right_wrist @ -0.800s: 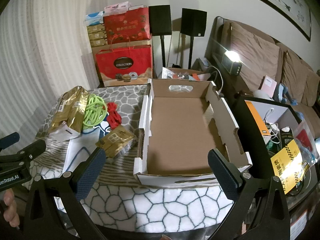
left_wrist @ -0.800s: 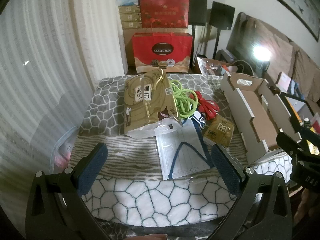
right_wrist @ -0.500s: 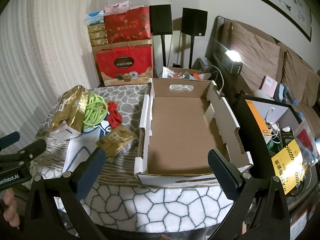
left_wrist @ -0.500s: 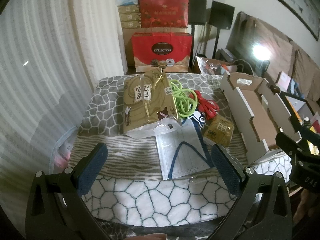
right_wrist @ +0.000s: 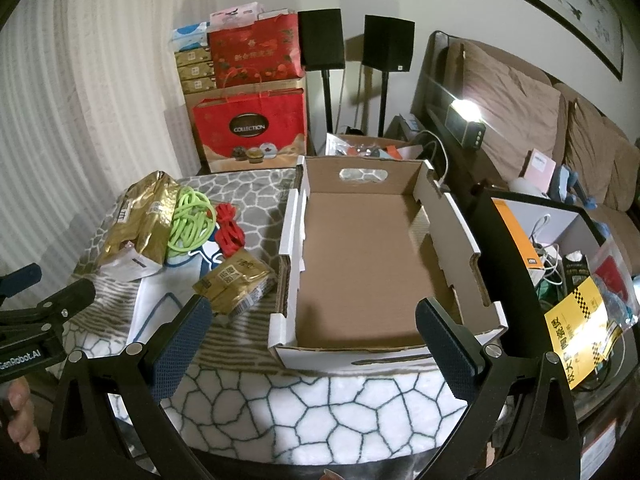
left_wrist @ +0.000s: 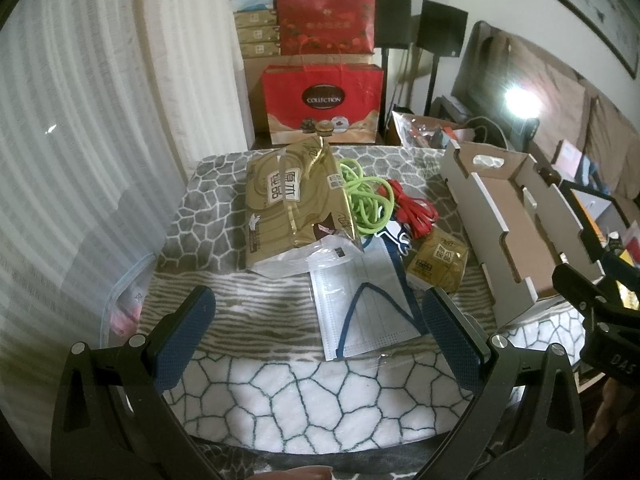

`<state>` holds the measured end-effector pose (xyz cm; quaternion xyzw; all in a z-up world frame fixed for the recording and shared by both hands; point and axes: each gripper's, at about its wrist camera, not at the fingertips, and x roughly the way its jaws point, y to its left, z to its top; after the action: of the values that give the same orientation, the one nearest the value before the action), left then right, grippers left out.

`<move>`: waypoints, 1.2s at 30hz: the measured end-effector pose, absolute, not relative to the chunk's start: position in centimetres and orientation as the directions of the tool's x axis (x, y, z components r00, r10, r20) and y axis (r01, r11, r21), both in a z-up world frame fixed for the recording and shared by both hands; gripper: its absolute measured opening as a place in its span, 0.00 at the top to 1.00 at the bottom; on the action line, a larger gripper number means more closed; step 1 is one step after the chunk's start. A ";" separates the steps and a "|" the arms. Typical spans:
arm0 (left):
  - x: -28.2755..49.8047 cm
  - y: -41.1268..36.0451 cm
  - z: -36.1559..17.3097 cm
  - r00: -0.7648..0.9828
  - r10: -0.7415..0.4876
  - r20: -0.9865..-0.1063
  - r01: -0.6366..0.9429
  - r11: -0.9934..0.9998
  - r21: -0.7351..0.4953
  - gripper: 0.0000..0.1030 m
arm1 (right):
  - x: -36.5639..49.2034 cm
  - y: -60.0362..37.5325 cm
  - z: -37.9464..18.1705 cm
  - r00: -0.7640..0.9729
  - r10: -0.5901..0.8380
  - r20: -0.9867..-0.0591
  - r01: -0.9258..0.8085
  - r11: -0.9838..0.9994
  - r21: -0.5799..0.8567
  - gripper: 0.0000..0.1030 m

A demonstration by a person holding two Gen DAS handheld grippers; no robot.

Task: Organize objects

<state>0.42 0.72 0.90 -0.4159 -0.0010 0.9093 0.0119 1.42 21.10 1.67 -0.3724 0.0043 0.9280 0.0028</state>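
While both claws hang spread wide and tilted downward over the near edge of the counter (left_wrist: pixel 304 396), nothing lies between their jaws. The left claw (left_wrist: pixel 318 330) points toward the pile of loose things: a large gold packet (left_wrist: pixel 288 208) lies toward the far side, with a green cord (left_wrist: pixel 362 200) coiled just beside it and a red cord (left_wrist: pixel 412 210) touching the green one. A packaged face mask (left_wrist: pixel 364 312) lies flat nearest this claw, overlapping the gold packet's lower corner, and a small gold packet (left_wrist: pixel 438 262) sits just beside the mask, near the cardboard box (left_wrist: pixel 516 224). The right claw (right_wrist: pixel 312 338) faces that open box (right_wrist: pixel 360 264), whose brown floor is bare; the box rests on the patterned cover at the counter's right side. In the right wrist view the left claw's black frame shows at the left edge, with a person's fingers (right_wrist: pixel 20 420) below it. Behind the counter stand red gift bags (right_wrist: pixel 250 128) and two black speakers (right_wrist: pixel 388 42).
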 end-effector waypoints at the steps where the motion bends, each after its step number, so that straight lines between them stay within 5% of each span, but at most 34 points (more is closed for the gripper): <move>1: 0.4 0.7 0.9 -0.654 0.022 -0.756 -0.020 -1.000 -0.012 0.00 | 1.4 21.1 1.7 -0.723 0.002 -0.691 -0.008 -1.000 0.006 0.00; 21: -3.7 -1.1 0.4 -0.659 -0.004 -0.752 -0.023 -0.999 0.026 0.00 | -1.2 23.9 1.4 -0.714 0.040 -0.699 -0.045 -0.999 -0.011 0.00; 36: -10.6 -4.9 -2.2 -0.559 0.114 -0.821 -0.006 -0.991 -0.134 0.00 | -6.9 33.1 1.0 -0.672 0.069 -0.737 -0.135 -0.990 0.031 0.01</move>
<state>-10.56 -4.88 -2.16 -0.4682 -0.0579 0.8810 0.0341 -6.86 33.14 0.98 -0.4011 0.0414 0.9134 0.0558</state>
